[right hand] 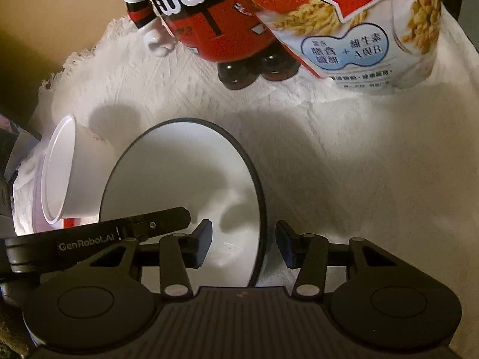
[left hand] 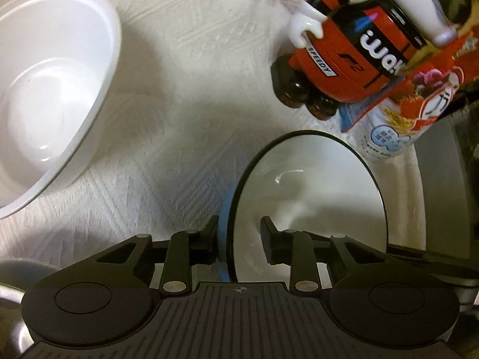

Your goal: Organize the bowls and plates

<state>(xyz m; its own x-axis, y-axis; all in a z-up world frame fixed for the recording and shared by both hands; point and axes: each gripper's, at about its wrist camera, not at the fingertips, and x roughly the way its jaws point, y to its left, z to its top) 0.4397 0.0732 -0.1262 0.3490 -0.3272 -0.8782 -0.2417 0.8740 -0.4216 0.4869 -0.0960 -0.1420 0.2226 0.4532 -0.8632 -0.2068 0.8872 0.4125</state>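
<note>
Warm, dim indoor lighting; soft shadows fall across the white cloth (left hand: 185,119). Strong fisheye distortion bends the edges. Slight blur throughout.

Dark-rimmed white bowl (left hand: 311,185) beside plain white bowl (left hand: 51,95).

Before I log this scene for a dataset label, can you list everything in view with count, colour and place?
dark-rimmed bowl: one, white inside with dark rim, centre of the cloth, its rim between the fingers of both grippers
large white bowl: one, white, on the cloth to the left of the dark-rimmed bowl
small white cup: one, white, tipped on its side, resting in the large white bowl
toy figure: one, red, black and white, at the back of the cloth
cereal bag: one, white and red with strawberry print, back right, beside the toy
cloth: one, white, textured, under everything
left gripper: black, fingers astride the bowl rim, gap visible
right gripper: black, fingers astride the opposite rim, gap visible
</note>
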